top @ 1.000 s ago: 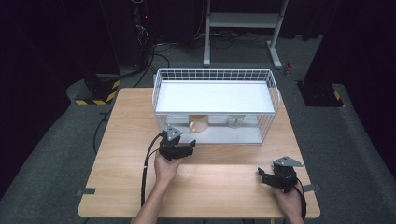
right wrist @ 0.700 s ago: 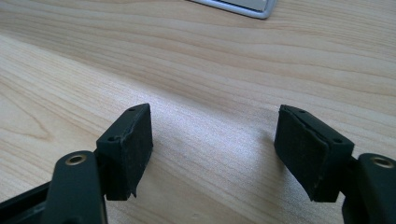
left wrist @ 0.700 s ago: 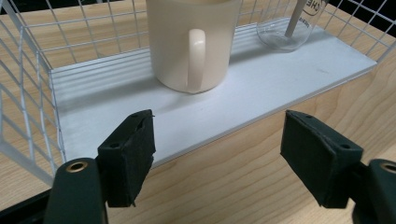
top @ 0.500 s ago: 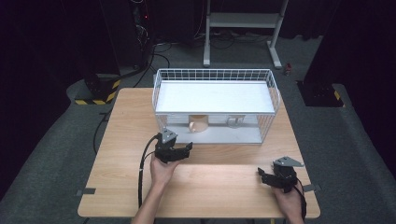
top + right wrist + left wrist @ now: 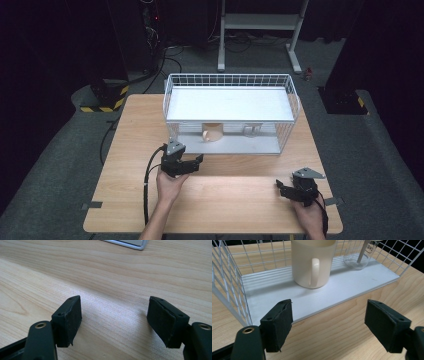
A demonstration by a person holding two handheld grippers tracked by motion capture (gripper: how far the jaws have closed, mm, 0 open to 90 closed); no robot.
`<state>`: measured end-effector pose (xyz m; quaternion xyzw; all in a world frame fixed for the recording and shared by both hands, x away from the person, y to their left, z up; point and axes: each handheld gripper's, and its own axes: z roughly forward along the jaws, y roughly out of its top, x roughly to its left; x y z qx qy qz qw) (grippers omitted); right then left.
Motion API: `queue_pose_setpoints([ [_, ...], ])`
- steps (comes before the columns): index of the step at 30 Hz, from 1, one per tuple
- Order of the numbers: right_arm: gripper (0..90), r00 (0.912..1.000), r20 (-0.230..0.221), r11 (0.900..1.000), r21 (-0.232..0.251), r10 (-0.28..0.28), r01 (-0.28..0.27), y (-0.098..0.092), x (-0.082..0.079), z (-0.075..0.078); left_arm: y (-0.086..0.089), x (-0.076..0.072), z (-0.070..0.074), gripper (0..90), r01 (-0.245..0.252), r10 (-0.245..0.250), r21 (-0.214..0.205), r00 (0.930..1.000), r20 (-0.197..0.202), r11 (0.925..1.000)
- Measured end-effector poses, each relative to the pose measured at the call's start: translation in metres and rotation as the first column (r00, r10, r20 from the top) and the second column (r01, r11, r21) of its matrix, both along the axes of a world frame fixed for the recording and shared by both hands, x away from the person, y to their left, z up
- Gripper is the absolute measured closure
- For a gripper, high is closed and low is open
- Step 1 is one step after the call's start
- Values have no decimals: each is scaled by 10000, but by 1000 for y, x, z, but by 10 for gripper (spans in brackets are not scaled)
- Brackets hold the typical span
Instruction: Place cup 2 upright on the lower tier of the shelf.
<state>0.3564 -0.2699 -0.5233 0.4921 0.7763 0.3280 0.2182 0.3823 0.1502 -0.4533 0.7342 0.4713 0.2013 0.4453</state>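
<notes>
Left gripper view looks along the left gripper (image 5: 328,323), jaws wide with nothing between them and just been opening, toward the cream mug (image 5: 312,262) standing upright on the white shelf (image 5: 274,297) inside the wire rack (image 5: 230,80); right gripper (image 5: 115,320) rests wide open over bare table (image 5: 112,270)

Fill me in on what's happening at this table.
A person works with two tools at a wooden table. The left hand-held gripper, whose jaws have just been opening with nothing between them, faces a cream mug on the lower shelf of a white wire rack, beside a clear glass beaker. The right hand-held gripper rests open near the table's front edge.
</notes>
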Motion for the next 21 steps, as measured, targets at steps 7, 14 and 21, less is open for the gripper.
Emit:
queue_pose_setpoints([
  [7,282,10000,-1,10000,-1,1,-1,0,0,0,5,-5,1,218,-43,43,-69,10000,54,10000],
  [14,282,10000,-1,10000,1,1,-1,0,0,0,12,-9,3,211,-137,137,-94,9999,91,9999],
  [21,282,10000,-3,10000,2,2,-2,0,0,0,18,-13,1,202,-357,357,-54,9994,-23,9993],
])
